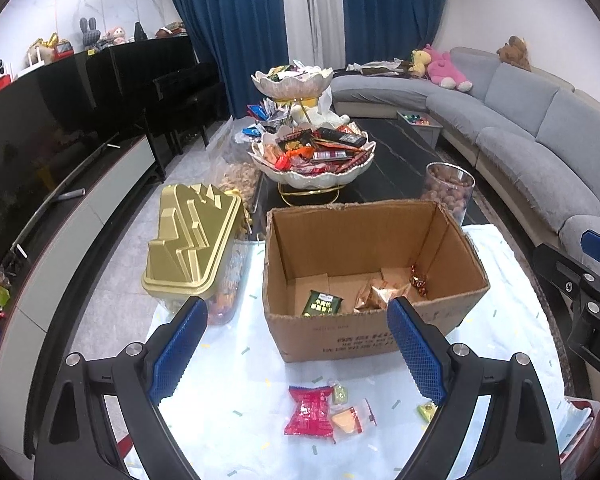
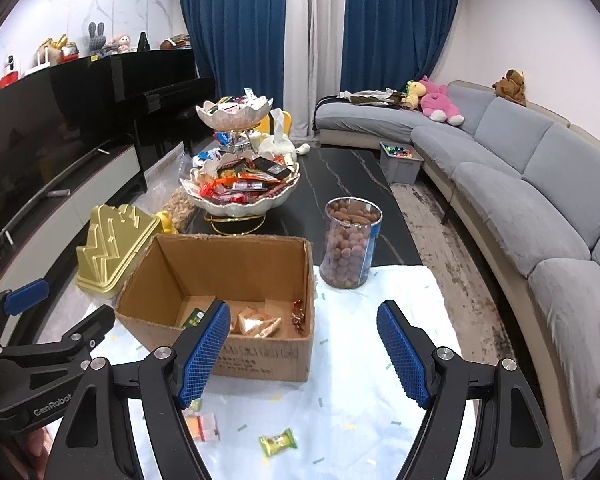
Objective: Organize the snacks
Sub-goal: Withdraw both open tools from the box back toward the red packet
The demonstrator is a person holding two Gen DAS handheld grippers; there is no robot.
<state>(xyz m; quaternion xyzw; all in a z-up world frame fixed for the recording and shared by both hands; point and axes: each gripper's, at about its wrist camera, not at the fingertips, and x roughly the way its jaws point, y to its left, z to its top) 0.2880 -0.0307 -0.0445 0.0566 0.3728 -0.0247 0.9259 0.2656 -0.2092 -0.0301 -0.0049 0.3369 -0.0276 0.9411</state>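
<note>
Left wrist: corrugated cardboard box [image 1: 364,280], crinkly red packet [image 1: 310,411], tool [image 1: 296,344] empty.

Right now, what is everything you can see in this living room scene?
cardboard box: one, brown, open, on the cloth, a few snacks inside
red packet: one, on the cloth before the box
green candy: one, on the cloth
gold lid container: one, left of the box
nut jar: one, clear, right of the box
tiered snack bowls: two, white, on the dark table
sofa: one, grey, right side
left gripper: open, empty
right gripper: open, empty
</note>
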